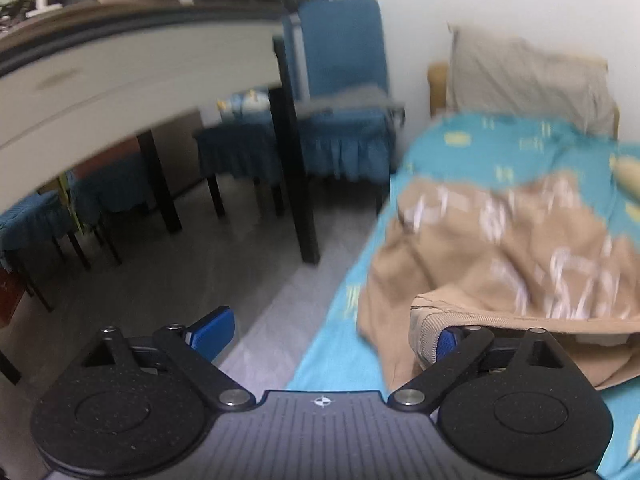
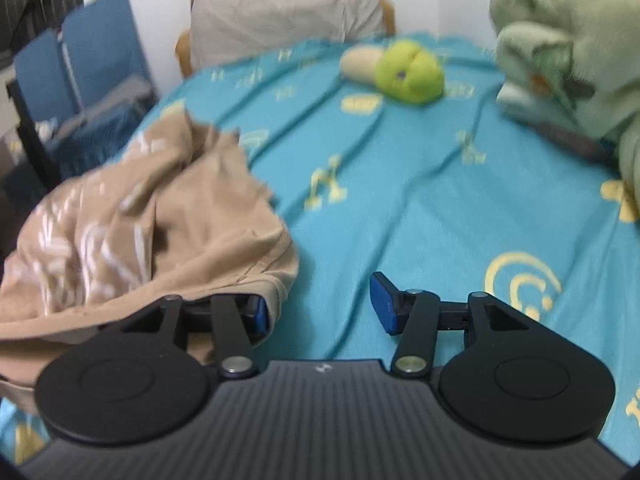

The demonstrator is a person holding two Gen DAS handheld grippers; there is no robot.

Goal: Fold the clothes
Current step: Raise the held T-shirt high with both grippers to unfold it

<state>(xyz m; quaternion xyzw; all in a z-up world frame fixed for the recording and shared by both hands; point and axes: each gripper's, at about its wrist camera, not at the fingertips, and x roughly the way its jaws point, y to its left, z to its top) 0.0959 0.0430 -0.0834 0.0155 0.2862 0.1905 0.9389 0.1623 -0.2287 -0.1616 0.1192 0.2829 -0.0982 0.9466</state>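
A crumpled tan garment [image 1: 500, 248] with white print lies near the left edge of a bed covered in a teal sheet [image 1: 480, 148]. My left gripper [image 1: 330, 338] is open wide at the bed's edge. Its right fingertip [image 1: 448, 340] sits partly under the garment's ribbed hem, and its left one hangs over the floor. In the right wrist view the garment [image 2: 140, 220] lies at the left. My right gripper [image 2: 320, 308] is open over the sheet [image 2: 400, 200]. The hem drapes over its left fingertip [image 2: 258, 314], and nothing is pinched.
A beige pillow [image 2: 280, 12] leans at the head of the bed. On the sheet lie a green plush toy [image 2: 408, 72] and a pale green fluffy bundle [image 2: 568, 40]. Left of the bed are grey floor, blue-covered chairs [image 1: 340, 80] and a black-legged table [image 1: 120, 80].
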